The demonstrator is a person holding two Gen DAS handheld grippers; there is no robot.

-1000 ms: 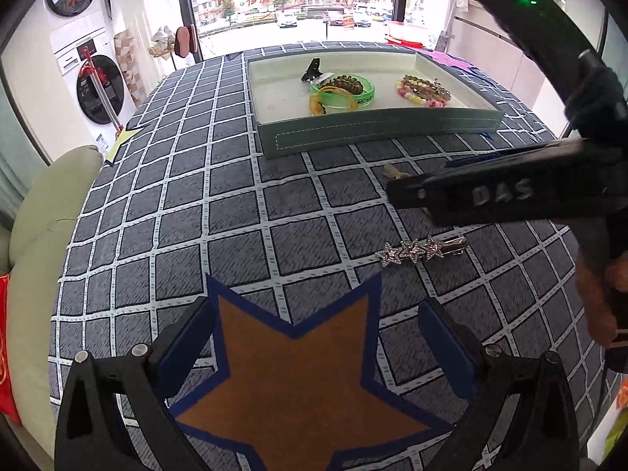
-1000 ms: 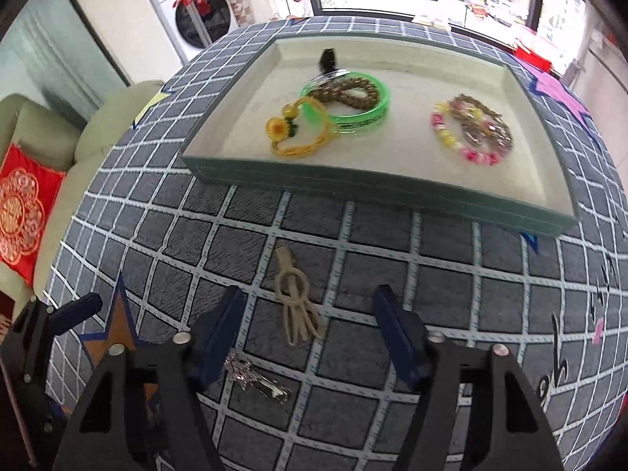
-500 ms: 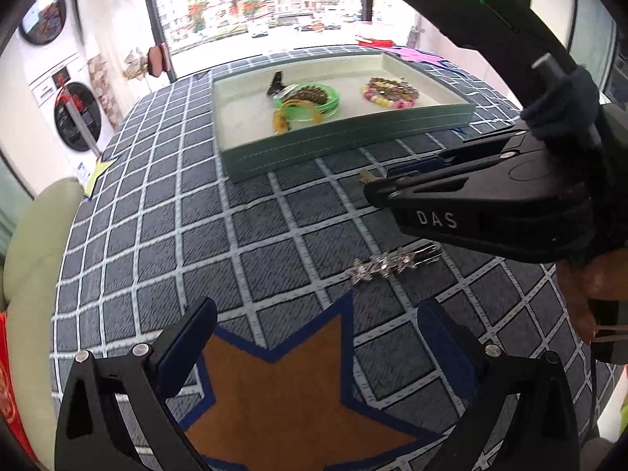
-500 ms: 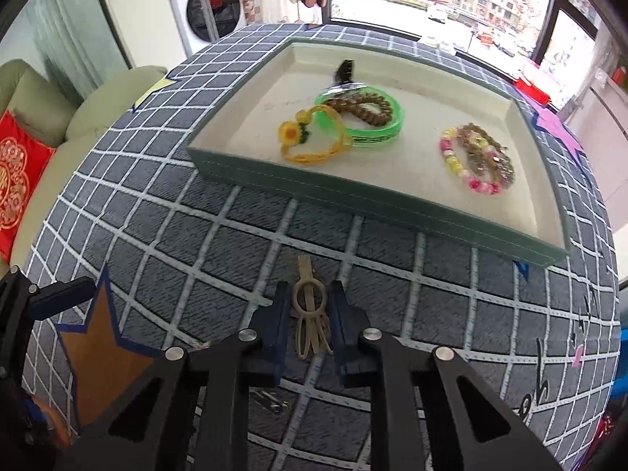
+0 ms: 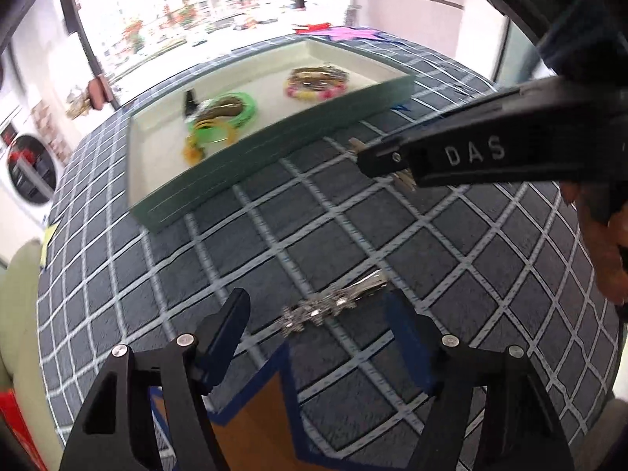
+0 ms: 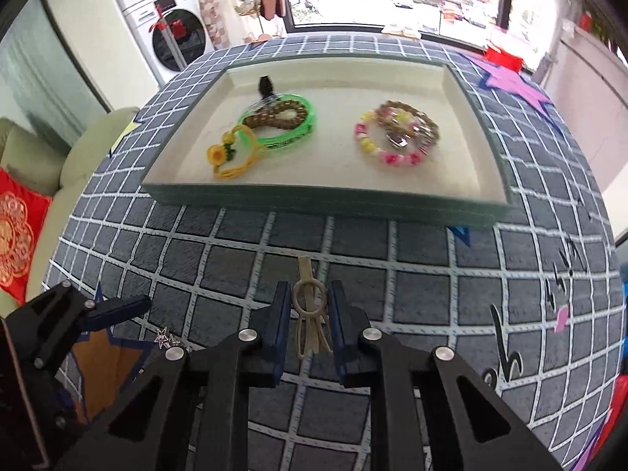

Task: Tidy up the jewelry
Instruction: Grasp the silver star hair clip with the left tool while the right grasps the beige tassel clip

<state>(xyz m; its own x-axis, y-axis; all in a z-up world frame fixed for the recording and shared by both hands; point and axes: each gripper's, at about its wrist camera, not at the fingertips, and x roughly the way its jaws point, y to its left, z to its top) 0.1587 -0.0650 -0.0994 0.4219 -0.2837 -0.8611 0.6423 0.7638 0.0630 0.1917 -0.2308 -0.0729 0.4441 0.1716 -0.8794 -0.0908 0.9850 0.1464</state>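
Observation:
My right gripper [image 6: 308, 306] is shut on a beige hair clip [image 6: 308, 314] and holds it above the checked cloth, short of the green tray [image 6: 314, 200]. It shows from the side in the left wrist view [image 5: 367, 161]. My left gripper [image 5: 318, 314] is open, its fingers either side of a silver star hair clip [image 5: 333, 306] lying on the cloth. The tray [image 5: 274, 149] holds a green bangle [image 6: 282, 125], a yellow flower bracelet [image 6: 231, 153], a pink bead bracelet [image 6: 392, 137] and a black clip [image 6: 266, 85].
An orange star patch [image 5: 251, 431] edged in blue lies on the cloth under my left gripper. A purple star patch [image 6: 510, 82] lies past the tray's right end. A washing machine [image 6: 172, 35] and a sofa with a red cushion [image 6: 15, 235] stand beyond the table's left edge.
My right gripper has shut on the beige clip and lifted it. My left gripper has moved forward, and the silver star clip now lies between its fingers.

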